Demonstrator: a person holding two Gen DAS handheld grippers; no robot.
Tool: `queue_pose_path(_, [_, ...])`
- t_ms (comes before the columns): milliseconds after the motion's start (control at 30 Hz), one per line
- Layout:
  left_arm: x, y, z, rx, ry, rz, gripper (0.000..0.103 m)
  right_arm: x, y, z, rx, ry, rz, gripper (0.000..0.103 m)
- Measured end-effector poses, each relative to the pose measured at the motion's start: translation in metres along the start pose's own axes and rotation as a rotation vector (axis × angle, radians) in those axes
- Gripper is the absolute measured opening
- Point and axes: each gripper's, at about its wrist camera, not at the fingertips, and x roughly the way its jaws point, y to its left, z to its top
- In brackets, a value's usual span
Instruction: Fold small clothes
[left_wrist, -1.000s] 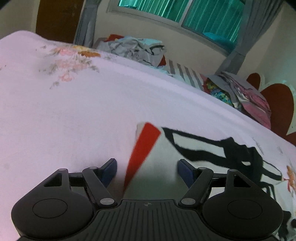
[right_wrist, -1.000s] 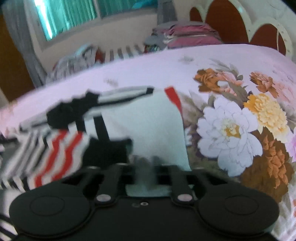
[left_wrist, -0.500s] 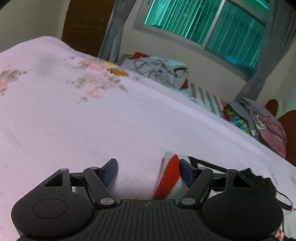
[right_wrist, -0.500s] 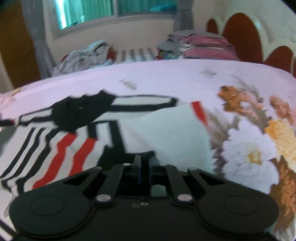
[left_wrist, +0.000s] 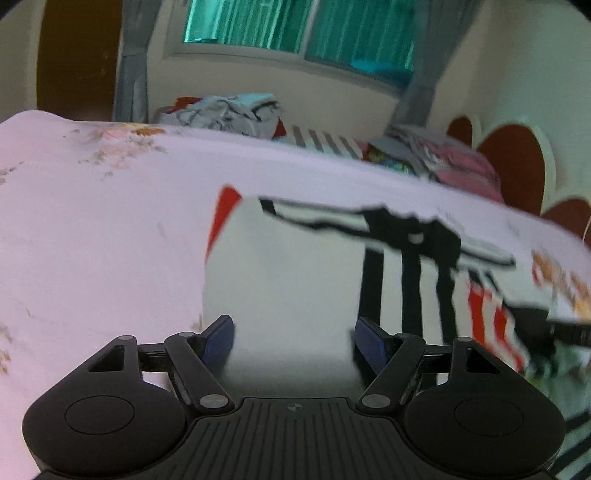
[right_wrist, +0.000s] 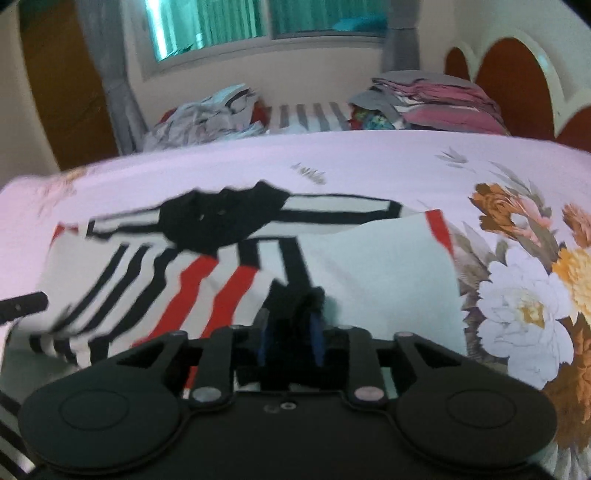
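Note:
A small striped shirt (right_wrist: 207, 273), white with black and red stripes and a black collar, lies on the pink floral bedsheet (right_wrist: 369, 166). Its two sides are folded inward, showing the pale inside (left_wrist: 288, 280) with red cuffs. My left gripper (left_wrist: 293, 338) is open, its blue pads either side of the folded white panel. My right gripper (right_wrist: 290, 332) is nearly closed, with dark cloth of the shirt between its blue pads. The left gripper's tip (right_wrist: 22, 306) shows at the left edge of the right wrist view.
A heap of unfolded clothes (left_wrist: 229, 114) lies at the far edge of the bed under the window. A stack of folded pink and grey clothes (right_wrist: 436, 99) sits by the red-and-white headboard (right_wrist: 517, 74). A striped cloth (right_wrist: 310, 118) lies between them.
The left gripper has moved over the shirt's left folded panel, which now lies flat. The right gripper's jaws have parted slightly but still hold dark cloth, with the right panel laid over.

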Motion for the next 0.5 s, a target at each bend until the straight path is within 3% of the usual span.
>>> queue_pose_path(100, [0.002, -0.004, -0.012, 0.089, 0.002, 0.024, 0.072, 0.009, 0.003, -0.006, -0.076, 0.039, -0.086, 0.027])
queue_pose_path(167, [-0.001, -0.003, -0.01, 0.089, 0.008, 0.021, 0.072, 0.009, -0.007, -0.009, -0.063, 0.043, -0.106, 0.027])
queue_pose_path(333, [-0.016, -0.007, -0.001, 0.009, -0.006, 0.009, 0.072, -0.01, -0.018, -0.006, 0.021, 0.023, -0.063, 0.028])
queue_pose_path(500, [-0.021, -0.027, -0.001, 0.023, -0.004, -0.035, 0.072, -0.023, -0.003, 0.0, 0.006, -0.033, -0.019, 0.03])
